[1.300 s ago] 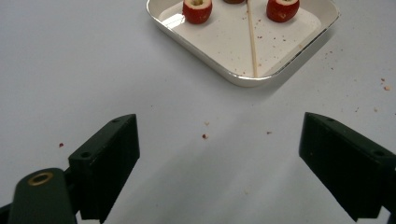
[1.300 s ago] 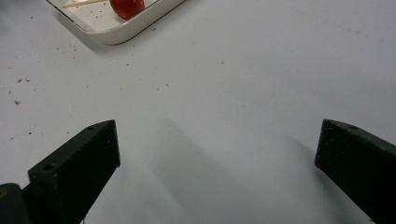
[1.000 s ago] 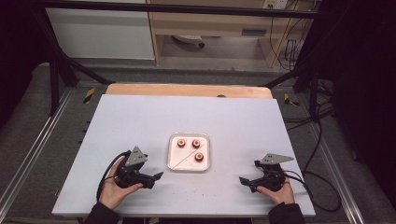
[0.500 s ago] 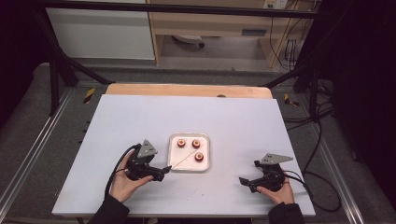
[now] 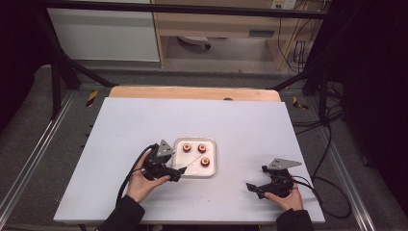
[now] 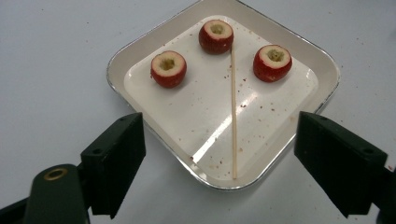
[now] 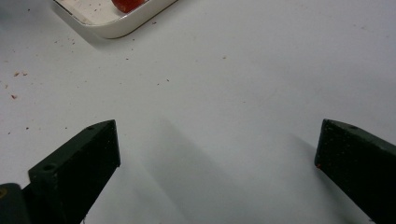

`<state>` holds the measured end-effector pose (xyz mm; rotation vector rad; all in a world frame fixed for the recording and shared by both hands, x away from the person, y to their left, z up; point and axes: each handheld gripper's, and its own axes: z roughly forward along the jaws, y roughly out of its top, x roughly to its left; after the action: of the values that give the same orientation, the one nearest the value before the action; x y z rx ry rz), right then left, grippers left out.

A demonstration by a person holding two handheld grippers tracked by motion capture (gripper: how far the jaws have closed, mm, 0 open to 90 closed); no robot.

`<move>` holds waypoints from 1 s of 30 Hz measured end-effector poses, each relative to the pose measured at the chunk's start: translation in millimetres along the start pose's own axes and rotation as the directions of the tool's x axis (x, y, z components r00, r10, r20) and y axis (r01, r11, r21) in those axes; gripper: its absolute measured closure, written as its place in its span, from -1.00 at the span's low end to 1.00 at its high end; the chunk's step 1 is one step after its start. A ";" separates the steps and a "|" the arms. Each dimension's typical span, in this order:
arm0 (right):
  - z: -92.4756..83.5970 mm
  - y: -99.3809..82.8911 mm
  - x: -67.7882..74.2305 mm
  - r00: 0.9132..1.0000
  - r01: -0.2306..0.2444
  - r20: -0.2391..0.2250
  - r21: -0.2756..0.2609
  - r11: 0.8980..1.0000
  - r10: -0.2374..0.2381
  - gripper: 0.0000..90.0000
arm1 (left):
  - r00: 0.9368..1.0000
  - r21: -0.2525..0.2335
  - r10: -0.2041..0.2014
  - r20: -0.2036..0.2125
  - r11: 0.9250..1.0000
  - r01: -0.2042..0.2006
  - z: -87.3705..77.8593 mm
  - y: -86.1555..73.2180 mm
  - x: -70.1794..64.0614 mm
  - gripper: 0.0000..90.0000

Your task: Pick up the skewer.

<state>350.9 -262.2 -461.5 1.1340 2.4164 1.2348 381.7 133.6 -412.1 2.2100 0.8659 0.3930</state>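
1. The fingers (image 6: 116, 163) of the left gripper (image 5: 179, 173) are standing wide apart with nothing between them, though they have just been closing a little; they are straddling the near corner of the white tray (image 6: 116, 70).
2. The left gripper is hovering at the tray's (image 5: 216, 163) near-left corner, with the person's left hand (image 5: 142, 183) wrapping around its body.
3. A thin wooden skewer (image 6: 233, 116) is lying flat inside the tray, running from the near edge up toward the far side, and its near tip is sitting just inside the rim, between the two fingers as the left gripper view frames it.
4. Three cored red fruits (image 6: 168, 69) are standing upright in the far half of the tray; the middle fruit (image 6: 216, 36) is just beside the skewer's far end, and the third fruit (image 6: 272, 62) is sitting to the other side of the skewer.
5. The fingers (image 7: 79, 172) of the right gripper (image 5: 255, 188) are also spreading wide and holding nothing, resting over bare tabletop (image 7: 233, 93) well apart from the tray, off its near-right side.
6. Small reddish crumbs (image 7: 14, 86) are dotting the tabletop near the tray's corner.
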 end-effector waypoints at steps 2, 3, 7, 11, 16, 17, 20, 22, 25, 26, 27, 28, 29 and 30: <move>0.2 0.0 0.0 1.000 0.000 0.000 0.000 1.000 0.000 -0.98 | 1.000 0.004 0.000 0.000 1.000 0.000 3.6 2.6 -1.1 -0.56; 0.2 0.0 -0.2 1.000 0.002 0.000 0.000 1.000 -0.002 -0.98 | 1.000 0.007 -0.001 0.002 1.000 0.001 5.5 3.7 -1.8 -0.51; 0.1 0.0 0.0 1.000 -0.001 -0.002 0.003 1.000 0.001 -0.98 | 1.000 0.027 0.008 0.005 1.000 -0.008 14.1 6.6 -3.8 -0.42; 0.3 0.0 -0.1 1.000 0.000 -0.003 0.003 1.000 0.000 -0.98 | 1.000 0.046 0.012 0.004 0.999 -0.012 21.5 7.4 -4.5 -0.26; 0.2 0.1 0.1 1.000 -0.003 -0.004 0.006 1.000 0.003 -0.98 | 1.000 0.051 0.022 0.006 0.998 -0.022 27.5 7.2 -5.6 -0.02; 0.3 0.0 -0.2 1.000 0.001 -0.002 0.004 1.000 -0.001 -0.98 | 1.000 0.056 0.024 0.007 0.998 -0.024 28.0 7.1 -6.0 0.08; 0.5 0.1 0.0 1.000 -0.001 -0.004 0.006 1.000 0.001 -0.98 | 1.000 0.065 0.024 0.012 0.998 -0.024 30.6 6.6 -7.7 0.25; 0.5 0.0 0.0 1.000 -0.001 -0.003 0.005 1.000 0.001 -0.98 | 1.000 0.070 0.026 0.015 0.997 -0.027 32.8 6.5 -9.3 0.36; 0.5 0.0 0.0 1.000 -0.001 -0.004 0.005 1.000 0.001 -0.98 | 1.000 0.073 0.023 0.019 0.997 -0.024 35.8 6.1 -10.6 0.47; 0.5 0.1 -0.1 1.000 0.000 -0.005 0.005 1.000 0.000 -0.98 | 1.000 0.074 0.015 0.024 0.997 -0.017 36.9 5.9 -10.9 0.51; 0.6 0.1 -0.2 1.000 0.000 -0.004 0.005 1.000 0.000 -0.98 | 1.000 0.074 0.015 0.024 0.997 -0.017 36.9 5.9 -10.9 0.54; 0.5 0.1 0.0 1.000 -0.001 -0.005 0.006 1.000 0.002 -0.98 | 1.000 0.078 0.013 0.025 0.997 -0.015 37.8 5.4 -11.0 0.58; 0.4 0.0 -0.1 1.000 0.000 -0.005 0.005 1.000 0.000 -0.98 | 1.000 0.078 0.013 0.025 0.997 -0.015 37.8 5.4 -11.0 0.61; 0.5 0.0 -0.1 1.000 0.000 -0.004 0.005 1.000 0.000 -0.98 | 1.000 0.078 0.009 0.027 0.997 -0.011 38.4 5.2 -11.0 0.64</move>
<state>351.2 -261.9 -461.8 1.1342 2.4238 1.2336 395.4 103.6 -435.3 2.2871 0.8699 0.3385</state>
